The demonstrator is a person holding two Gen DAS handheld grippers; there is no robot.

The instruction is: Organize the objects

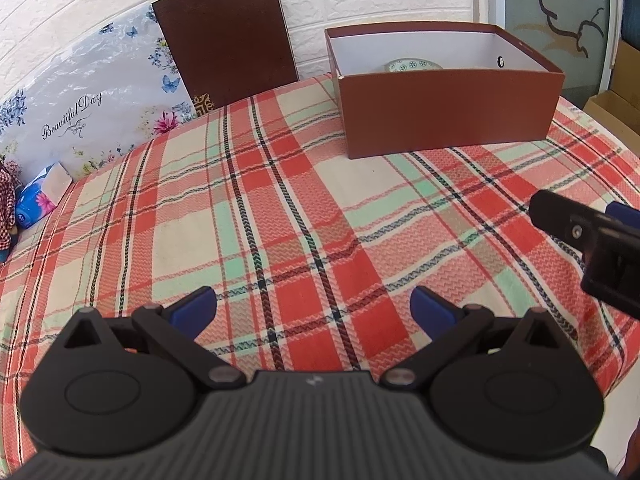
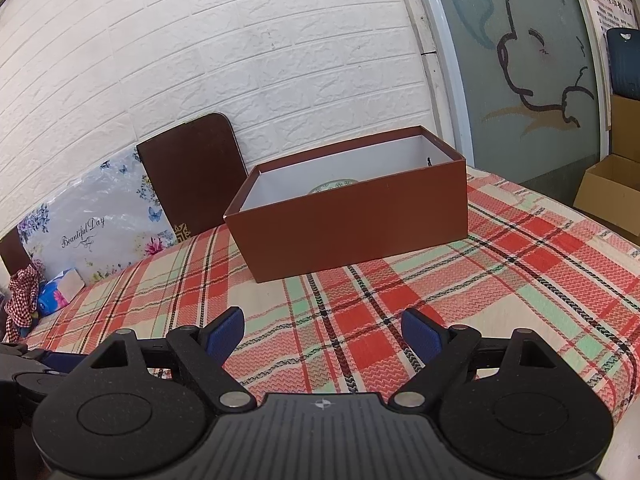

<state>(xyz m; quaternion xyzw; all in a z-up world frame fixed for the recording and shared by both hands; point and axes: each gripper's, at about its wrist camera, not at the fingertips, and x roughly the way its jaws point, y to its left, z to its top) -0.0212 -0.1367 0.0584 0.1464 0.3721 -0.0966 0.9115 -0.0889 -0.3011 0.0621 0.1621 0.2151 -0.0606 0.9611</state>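
A woven red, cream and green plaid tablecloth (image 2: 500, 280) with a rough zigzag texture lies under a matt reddish-brown cardboard box (image 2: 352, 224) lined with smooth white paper, near matt black plastic grippers with blue pads (image 1: 194, 308) and shiny metal rivets.

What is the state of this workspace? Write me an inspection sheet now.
Surface: plaid tablecloth, bare in front of both grippers.
Job's things: open brown box on the cloth; a patterned dish lies inside, mostly hidden by the near wall.
Clutter: tissue pack and checked cloth at the far left edge.
Grippers: left gripper and right gripper both open, holding nothing.
Cables: nothing seen.
Surroundings: white brick wall; dark brown board and floral panel leaning on it; cardboard box on the right.
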